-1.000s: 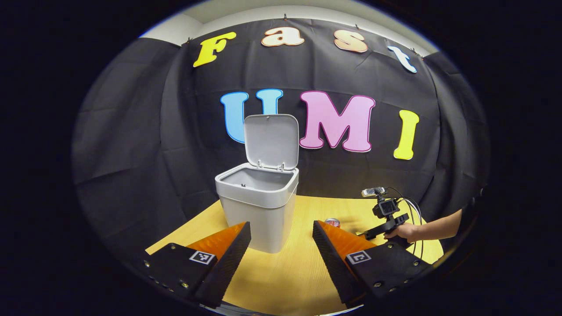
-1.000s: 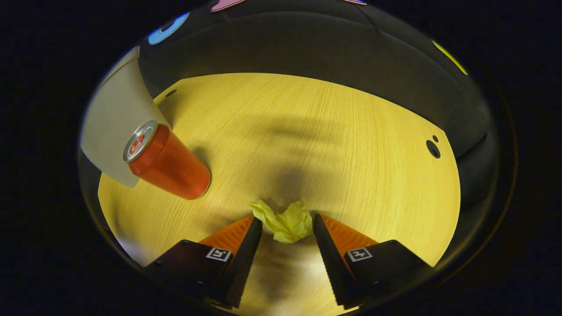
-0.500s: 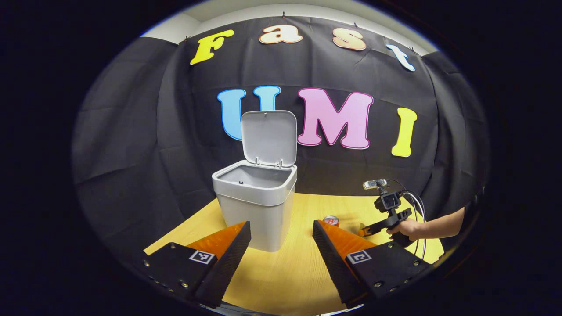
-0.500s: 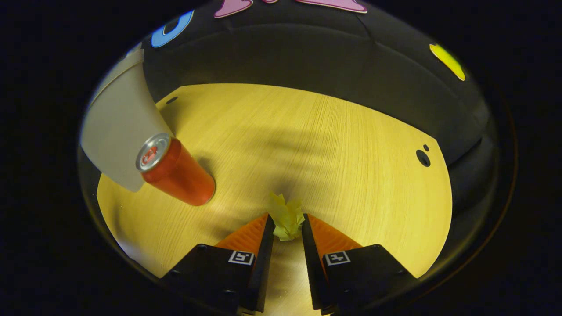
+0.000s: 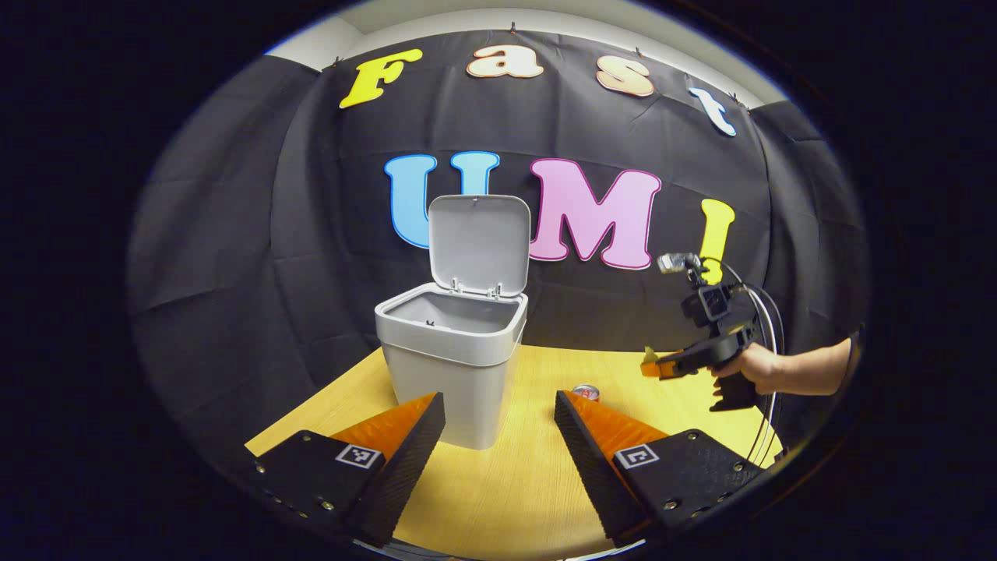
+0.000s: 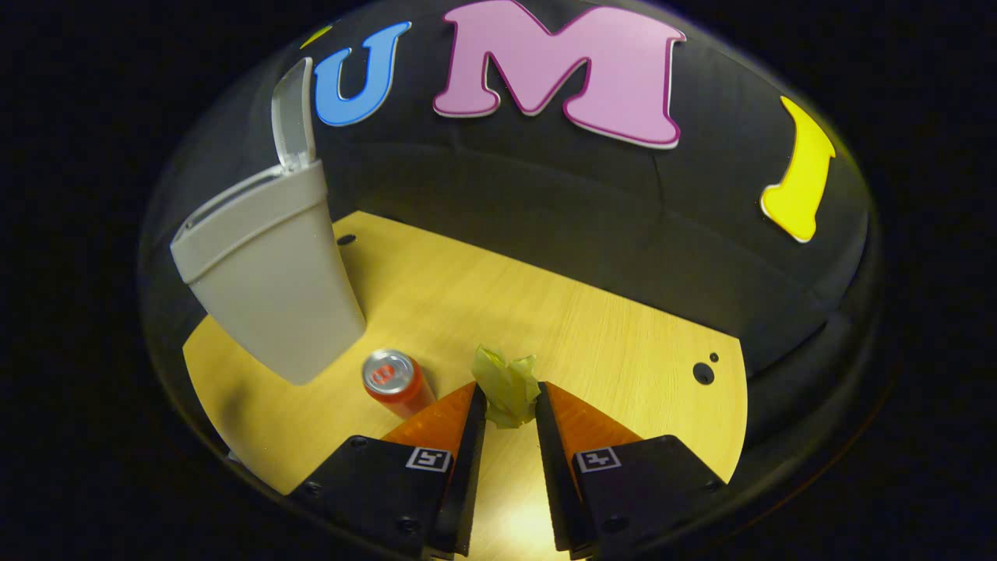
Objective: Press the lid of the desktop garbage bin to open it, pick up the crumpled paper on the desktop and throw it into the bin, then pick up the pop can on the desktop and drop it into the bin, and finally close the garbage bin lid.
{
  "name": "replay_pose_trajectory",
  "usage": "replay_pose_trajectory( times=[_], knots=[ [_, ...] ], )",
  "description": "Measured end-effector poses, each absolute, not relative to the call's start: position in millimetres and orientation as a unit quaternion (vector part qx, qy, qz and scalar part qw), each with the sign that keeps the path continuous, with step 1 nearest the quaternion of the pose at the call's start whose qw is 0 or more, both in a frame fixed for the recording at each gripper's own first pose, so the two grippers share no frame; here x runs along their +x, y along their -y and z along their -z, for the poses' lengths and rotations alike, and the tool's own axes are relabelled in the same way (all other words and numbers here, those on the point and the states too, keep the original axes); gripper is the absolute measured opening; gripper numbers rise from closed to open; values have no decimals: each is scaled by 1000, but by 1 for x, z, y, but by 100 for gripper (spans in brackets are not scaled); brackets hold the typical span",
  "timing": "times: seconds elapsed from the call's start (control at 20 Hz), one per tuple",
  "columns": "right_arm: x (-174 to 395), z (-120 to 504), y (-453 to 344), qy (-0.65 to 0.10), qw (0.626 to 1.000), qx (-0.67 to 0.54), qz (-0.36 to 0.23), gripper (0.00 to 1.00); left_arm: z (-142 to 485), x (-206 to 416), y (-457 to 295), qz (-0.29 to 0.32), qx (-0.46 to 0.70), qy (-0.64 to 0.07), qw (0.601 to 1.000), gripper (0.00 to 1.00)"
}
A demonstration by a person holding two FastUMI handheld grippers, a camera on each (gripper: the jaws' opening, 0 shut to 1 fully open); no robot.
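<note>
The right gripper (image 6: 510, 397) is clamped on the crumpled paper (image 6: 507, 384), held above the table (image 6: 592, 335), beside the bin (image 6: 273, 288). The pop can (image 6: 393, 380) stands near the bin's base. The left gripper (image 5: 498, 409) is spread apart, facing the bin, whose lid (image 5: 479, 243) stands upright.

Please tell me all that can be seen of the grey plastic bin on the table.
The pale grey plastic desktop bin stands upright on the yellow wooden table, its square body tapering downward below a thicker rim. Its hinged flat lid stands open, nearly vertical, at the back. The visible inside looks empty. Nothing touches it; the red pop can stands nearby.
</note>
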State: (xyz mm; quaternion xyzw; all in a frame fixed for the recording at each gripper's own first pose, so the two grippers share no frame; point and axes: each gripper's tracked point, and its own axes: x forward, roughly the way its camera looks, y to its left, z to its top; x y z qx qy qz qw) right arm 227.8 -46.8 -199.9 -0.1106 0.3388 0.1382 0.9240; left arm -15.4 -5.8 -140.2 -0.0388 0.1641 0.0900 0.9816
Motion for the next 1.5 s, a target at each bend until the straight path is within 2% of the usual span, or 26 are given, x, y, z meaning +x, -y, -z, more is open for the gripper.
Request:
replay_pose_trajectory(
  times=[0.3, 0.35, 0.4, 0.45, 0.75, 0.8, 0.85, 1.05, 1.1, 1.15, 1.2, 1.25, 1.35, 1.45, 1.5],
  knots=[
    [235, 113, -52, -270, 934, -91, -216, 43, 147, -31, -11, -93, -53, -166, 980, 93],
    [233, 104, -67, -262, 933, -89, -229, 30, 148, -34, -17, -97, -51, -167, 980, 93],
    [232, 98, -86, -258, 931, -89, -241, 43, 148, -37, -23, -101, -51, -166, 980, 93],
    [231, 94, -107, -256, 928, -88, -255, 43, 148, -41, -29, -104, -54, -166, 979, 94],
    [217, 80, -208, -248, 912, -87, -315, 43, 157, -63, -57, -125, -62, -177, 974, 94],
    [214, 82, -220, -247, 909, -90, -322, 30, 157, -68, -61, -129, -63, -177, 974, 94],
    [215, 84, -232, -248, 907, -95, -327, 43, 156, -73, -66, -134, -59, -177, 973, 94],
    [211, 98, -262, -258, 900, -100, -336, 43, 149, -85, -83, -146, -29, -172, 974, 94],
    [210, 100, -266, -260, 900, -100, -336, 30, 149, -86, -87, -147, -30, -172, 974, 94],
    [210, 102, -268, -263, 900, -100, -333, 43, 150, -87, -91, -149, -32, -172, 973, 94],
    [211, 104, -269, -263, 901, -101, -330, 32, 152, -88, -93, -152, -35, -173, 972, 94],
    [210, 104, -270, -262, 902, -99, -329, 49, 154, -89, -95, -153, -39, -175, 972, 94],
    [209, 104, -272, -260, 903, -96, -328, 58, 158, -92, -96, -155, -47, -180, 970, 94],
    [209, 105, -270, -259, 903, -101, -327, 89, 158, -93, -96, -154, -48, -180, 970, 94],
    [208, 103, -269, -256, 904, -104, -325, 100, 159, -93, -97, -153, -46, -180, 971, 94]
  ],
)
